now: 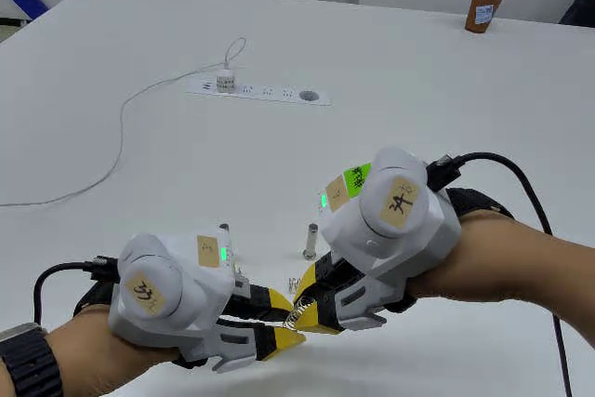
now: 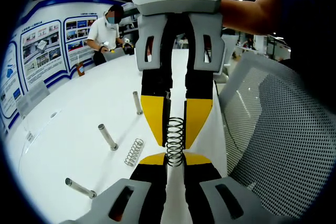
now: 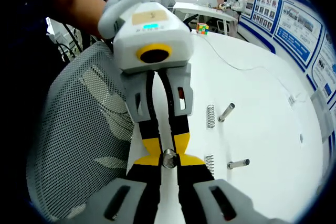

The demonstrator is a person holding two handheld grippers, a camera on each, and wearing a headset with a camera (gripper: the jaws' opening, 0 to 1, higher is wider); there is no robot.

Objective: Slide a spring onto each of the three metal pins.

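- Two grippers meet tip to tip low over the white table (image 1: 418, 90), with one spring (image 2: 175, 139) caught between them.
- Left gripper (image 2: 175, 161): its jaws are drawn in to about a coil's width and pinch the spring's near end.
- Right gripper (image 3: 168, 160): its jaws are just as narrow, and the yellow pads flank the same spring. Which of the two bears the load I cannot tell.
- Long axis: the spring lies level, along the line that joins the two grippers. The right gripper view sees it end-on as a ring.
- Three pins are bare: the first pin (image 2: 137, 102), the second pin (image 2: 107, 136) and the third pin (image 2: 80, 187). All lie off to one side of the joined tips, on the side away from the person.
- In the head view a pin (image 1: 310, 241) stands upright just beyond the right gripper's jaws, so that gripper looks the nearer one.
- Judged from this, the spring must be turned on end, bore downward, before it can drop over a pin.
- Look of the spring: bright steel wire in open, even coils, short and slim, likely to flex if squeezed.
- Two loose springs (image 3: 210, 115) (image 3: 209, 162) lie flat near the pins.
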